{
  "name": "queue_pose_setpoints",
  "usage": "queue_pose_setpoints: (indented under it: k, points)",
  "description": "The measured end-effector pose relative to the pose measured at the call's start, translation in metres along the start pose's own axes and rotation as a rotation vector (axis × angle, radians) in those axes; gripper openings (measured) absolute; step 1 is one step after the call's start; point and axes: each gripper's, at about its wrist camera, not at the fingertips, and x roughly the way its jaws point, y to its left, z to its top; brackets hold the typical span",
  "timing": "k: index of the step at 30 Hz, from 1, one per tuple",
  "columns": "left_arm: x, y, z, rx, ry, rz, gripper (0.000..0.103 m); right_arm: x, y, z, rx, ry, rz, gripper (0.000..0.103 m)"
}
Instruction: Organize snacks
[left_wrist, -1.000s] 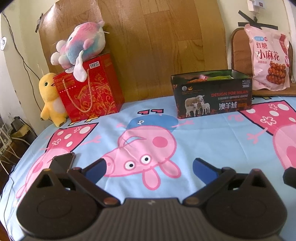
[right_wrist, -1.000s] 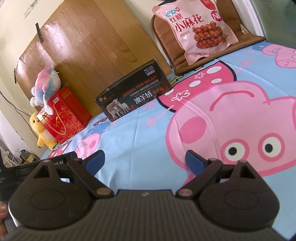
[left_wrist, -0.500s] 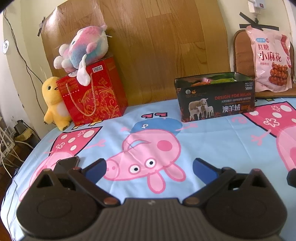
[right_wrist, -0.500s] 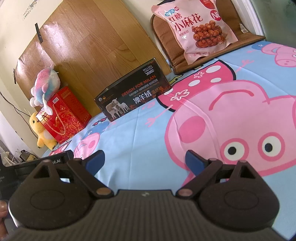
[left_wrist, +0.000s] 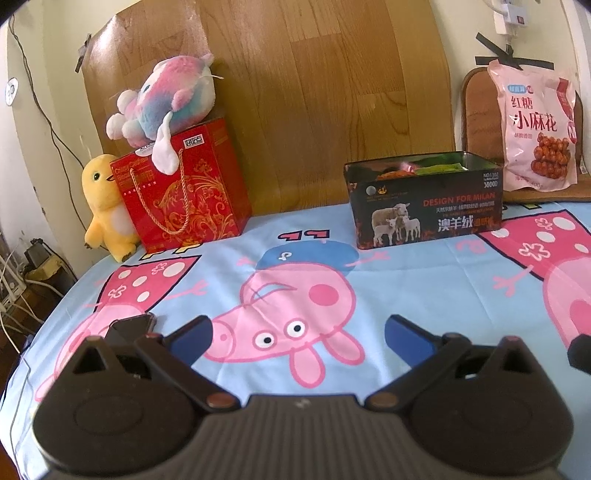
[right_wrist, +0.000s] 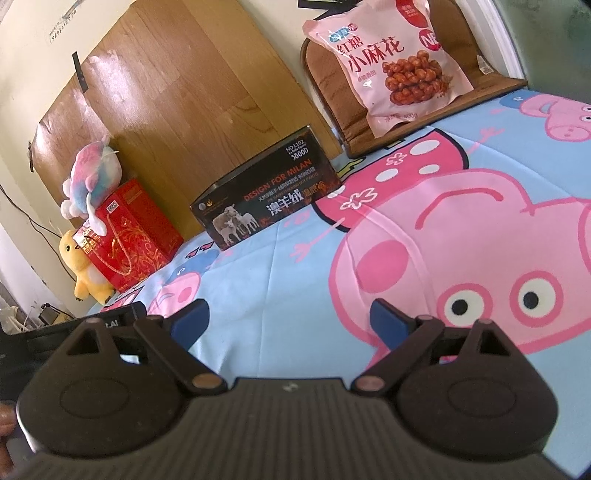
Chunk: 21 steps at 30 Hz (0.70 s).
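Inside black tin (left_wrist: 424, 206): seemingly orange, green snack packets.

Home bedroom, a bed spread with a cartoon-pig sheet (left_wrist: 229, 266), wooden headboard (left_wrist: 314, 92) against a cream wall, plush toys (left_wrist: 166, 96) atop a red gift bag (left_wrist: 184, 188), loose cables (left_wrist: 14, 280) beside the bed.

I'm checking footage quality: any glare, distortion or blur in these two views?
Left wrist view: fisheye bends the wooden board; dark vignette in the corners; black tin sharp. Right wrist view: glare patches on the board; tilted horizon; snack bag print legible.
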Motion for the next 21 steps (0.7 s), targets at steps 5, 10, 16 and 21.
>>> queue_pose_setpoints:
  k: [5, 10, 16, 21]
  points:
    - [-0.0019, -0.0005, 0.0004, -0.003, -0.003, 0.002, 0.103, -0.0001, -0.0002, 0.0004, -0.001, -0.002, 0.001, 0.096]
    - [-0.0032, -0.0016, 0.0022, 0.000, -0.009, 0.007, 0.103, -0.0001, -0.0001, 0.0011, -0.003, -0.004, -0.001, 0.096]
    - [-0.0025, -0.0029, 0.0017, 0.005, -0.003, 0.008, 0.103, 0.0008, -0.0016, 0.0021, 0.007, 0.006, -0.011, 0.096]
    - [-0.0020, -0.0025, 0.0020, 0.005, -0.004, 0.007, 0.103, 0.0012, -0.0018, 0.0027, 0.007, 0.007, -0.011, 0.096]
